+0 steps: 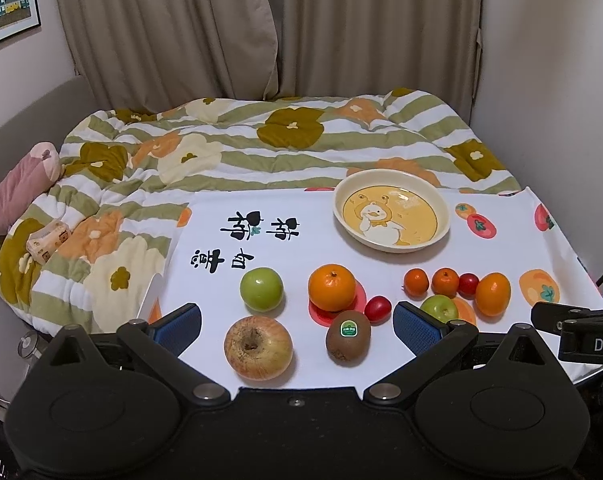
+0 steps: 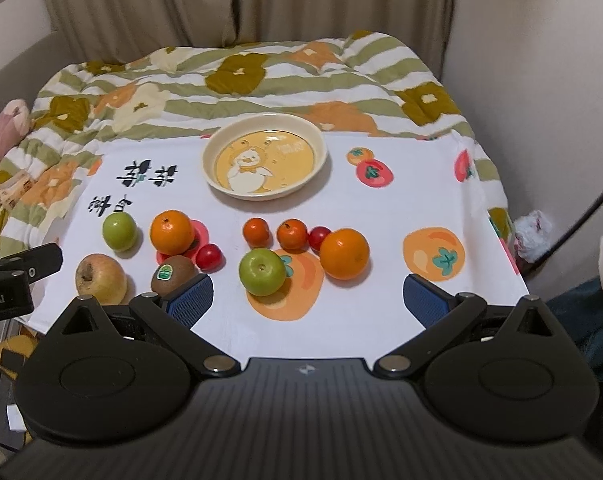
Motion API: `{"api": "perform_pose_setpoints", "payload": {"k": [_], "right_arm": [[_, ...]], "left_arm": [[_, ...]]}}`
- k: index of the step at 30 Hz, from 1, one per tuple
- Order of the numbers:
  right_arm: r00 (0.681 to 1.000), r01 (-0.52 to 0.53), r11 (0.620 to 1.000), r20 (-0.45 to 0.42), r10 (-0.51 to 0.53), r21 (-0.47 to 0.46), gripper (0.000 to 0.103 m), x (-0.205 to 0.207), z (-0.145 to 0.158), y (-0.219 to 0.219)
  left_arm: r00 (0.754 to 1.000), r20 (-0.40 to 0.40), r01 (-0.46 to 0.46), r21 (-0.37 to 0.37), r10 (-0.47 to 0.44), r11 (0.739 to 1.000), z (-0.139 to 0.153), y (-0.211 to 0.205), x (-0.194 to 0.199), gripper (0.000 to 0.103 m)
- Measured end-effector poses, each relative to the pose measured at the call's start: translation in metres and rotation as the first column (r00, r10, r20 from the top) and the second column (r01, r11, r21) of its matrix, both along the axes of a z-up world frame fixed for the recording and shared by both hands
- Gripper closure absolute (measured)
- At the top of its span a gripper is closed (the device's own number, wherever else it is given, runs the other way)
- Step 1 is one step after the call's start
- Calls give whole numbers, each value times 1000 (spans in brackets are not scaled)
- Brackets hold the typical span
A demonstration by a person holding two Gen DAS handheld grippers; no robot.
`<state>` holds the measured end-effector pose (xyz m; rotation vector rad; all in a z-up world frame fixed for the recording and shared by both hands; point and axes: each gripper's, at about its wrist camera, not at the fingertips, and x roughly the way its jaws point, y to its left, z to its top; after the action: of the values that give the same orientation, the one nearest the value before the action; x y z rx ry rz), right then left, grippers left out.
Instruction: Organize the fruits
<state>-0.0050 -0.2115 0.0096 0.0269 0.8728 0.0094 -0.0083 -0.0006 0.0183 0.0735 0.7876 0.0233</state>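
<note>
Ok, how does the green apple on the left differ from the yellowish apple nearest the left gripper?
The green apple is smooth, evenly green and smaller; the yellowish apple is larger, yellow with reddish streaks. The yellowish apple shows a brown, rough hollow toward the camera; the green apple shows no such patch. The green apple lies farther back, toward the printed characters. Both rest loose on the white cloth, outside the plate.

Fruit row (image 2: 261, 248) before bare plate (image 2: 221, 188)

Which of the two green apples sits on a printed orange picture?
The green apple on the right, beside the big orange. The other green apple rests on plain white cloth near the black lettering.
</note>
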Motion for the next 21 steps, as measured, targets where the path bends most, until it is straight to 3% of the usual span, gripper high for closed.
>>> {"api": "perform_pose_setpoints", "payload": {"k": [11, 21], "right_arm": [[991, -131, 990, -13, 131, 52, 0, 21, -29, 14], [988, -137, 984, -54, 144, 112, 0, 32, -74, 53]], "left_arm": [[996, -5, -83, 76, 84, 994, -31, 12, -3, 0], [996, -38, 86, 131, -82, 988, -89, 41, 16, 0]]}}
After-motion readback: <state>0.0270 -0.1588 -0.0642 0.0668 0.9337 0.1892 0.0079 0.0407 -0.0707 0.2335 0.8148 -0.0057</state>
